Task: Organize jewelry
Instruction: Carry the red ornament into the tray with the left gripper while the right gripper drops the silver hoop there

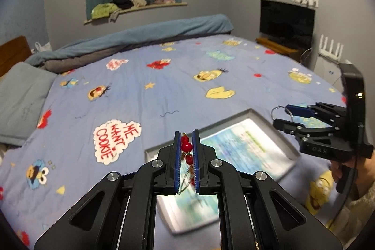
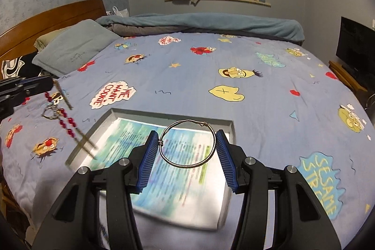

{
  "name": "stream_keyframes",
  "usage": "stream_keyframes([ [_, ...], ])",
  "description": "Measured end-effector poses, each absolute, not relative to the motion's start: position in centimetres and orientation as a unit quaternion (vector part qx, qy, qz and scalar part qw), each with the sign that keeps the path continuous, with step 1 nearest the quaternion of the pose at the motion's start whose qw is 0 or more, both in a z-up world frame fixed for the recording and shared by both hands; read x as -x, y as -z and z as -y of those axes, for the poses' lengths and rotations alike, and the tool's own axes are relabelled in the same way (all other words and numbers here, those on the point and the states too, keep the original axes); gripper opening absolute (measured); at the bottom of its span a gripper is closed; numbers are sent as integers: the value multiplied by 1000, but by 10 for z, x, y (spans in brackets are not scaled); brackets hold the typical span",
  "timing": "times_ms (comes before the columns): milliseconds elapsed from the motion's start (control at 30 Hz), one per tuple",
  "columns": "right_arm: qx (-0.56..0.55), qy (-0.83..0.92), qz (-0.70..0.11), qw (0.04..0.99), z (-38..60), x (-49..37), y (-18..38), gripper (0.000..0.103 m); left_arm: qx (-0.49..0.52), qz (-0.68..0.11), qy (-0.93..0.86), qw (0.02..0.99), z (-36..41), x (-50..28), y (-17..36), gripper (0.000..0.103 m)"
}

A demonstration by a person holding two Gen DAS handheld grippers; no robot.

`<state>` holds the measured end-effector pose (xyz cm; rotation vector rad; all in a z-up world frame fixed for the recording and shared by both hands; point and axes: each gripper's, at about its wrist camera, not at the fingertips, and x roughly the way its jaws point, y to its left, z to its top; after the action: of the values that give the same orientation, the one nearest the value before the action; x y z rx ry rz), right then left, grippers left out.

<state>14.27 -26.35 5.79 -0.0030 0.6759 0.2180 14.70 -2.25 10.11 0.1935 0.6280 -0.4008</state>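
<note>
Our left gripper [image 1: 186,151] is clamped on a red bead necklace [image 1: 186,147]; in the left view we see only a few beads pinched between the blue pads [image 1: 177,163], with thin strands trailing down behind them. The right view shows what that one hides: the rest of the necklace [image 2: 61,117] dangles from the gripper [image 2: 44,82] at the left edge, beads and a gold chain hanging above the bedspread [image 2: 199,86] and reaching the tray's [image 2: 164,115] near left corner.

Our right gripper [image 2: 187,151] holds a silver wire bangle [image 2: 187,143], its pads pressed against opposite sides of the ring. The right view looks straight through the bangle at the tray below, whose lining is a blurred blue-green print. The left view shows that gripper [image 1: 281,115] from the side, at the right, with only a sliver of the bangle [image 1: 277,112] poking past the fingertips and a hand [image 1: 344,168] on the handle.

The tray [image 1: 269,121] lies on the bedspread [image 1: 140,97], beneath both grippers.
</note>
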Motion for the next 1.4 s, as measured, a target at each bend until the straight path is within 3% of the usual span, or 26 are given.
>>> stream_keyframes([
  [333,-20,-97,-416,904,263,-220,3,51,-89,-405,168,894,36,-235,-14,10],
  [733,14,-85,-463,882,252,-232,26,51,-97,-471,141,866,28,-257,42,10],
  [800,8,-90,-461,883,254,-233,26,52,-99,-478,142,861,28,-257,45,16],
  [867,5,-92,-458,884,255,-231,23,53,-107,-472,137,864,29,-253,45,29],
  [967,-1,-100,-452,887,255,-225,18,65,-102,-464,140,869,26,-249,40,39],
  [1033,-2,-101,-445,890,256,-219,13,65,-92,-456,145,873,24,-243,33,43],
  [1133,-19,-104,-435,894,262,-209,5,73,-87,-438,139,884,20,-232,21,66],
  [1333,-41,-101,-403,909,276,-180,-16,87,-83,-413,135,897,14,-210,-3,69],
  [1367,-43,-99,-397,911,278,-175,-20,91,-83,-409,133,899,14,-206,-6,82],
  [1400,-44,-98,-392,914,280,-170,-23,94,-82,-401,133,903,13,-198,-11,87],
])
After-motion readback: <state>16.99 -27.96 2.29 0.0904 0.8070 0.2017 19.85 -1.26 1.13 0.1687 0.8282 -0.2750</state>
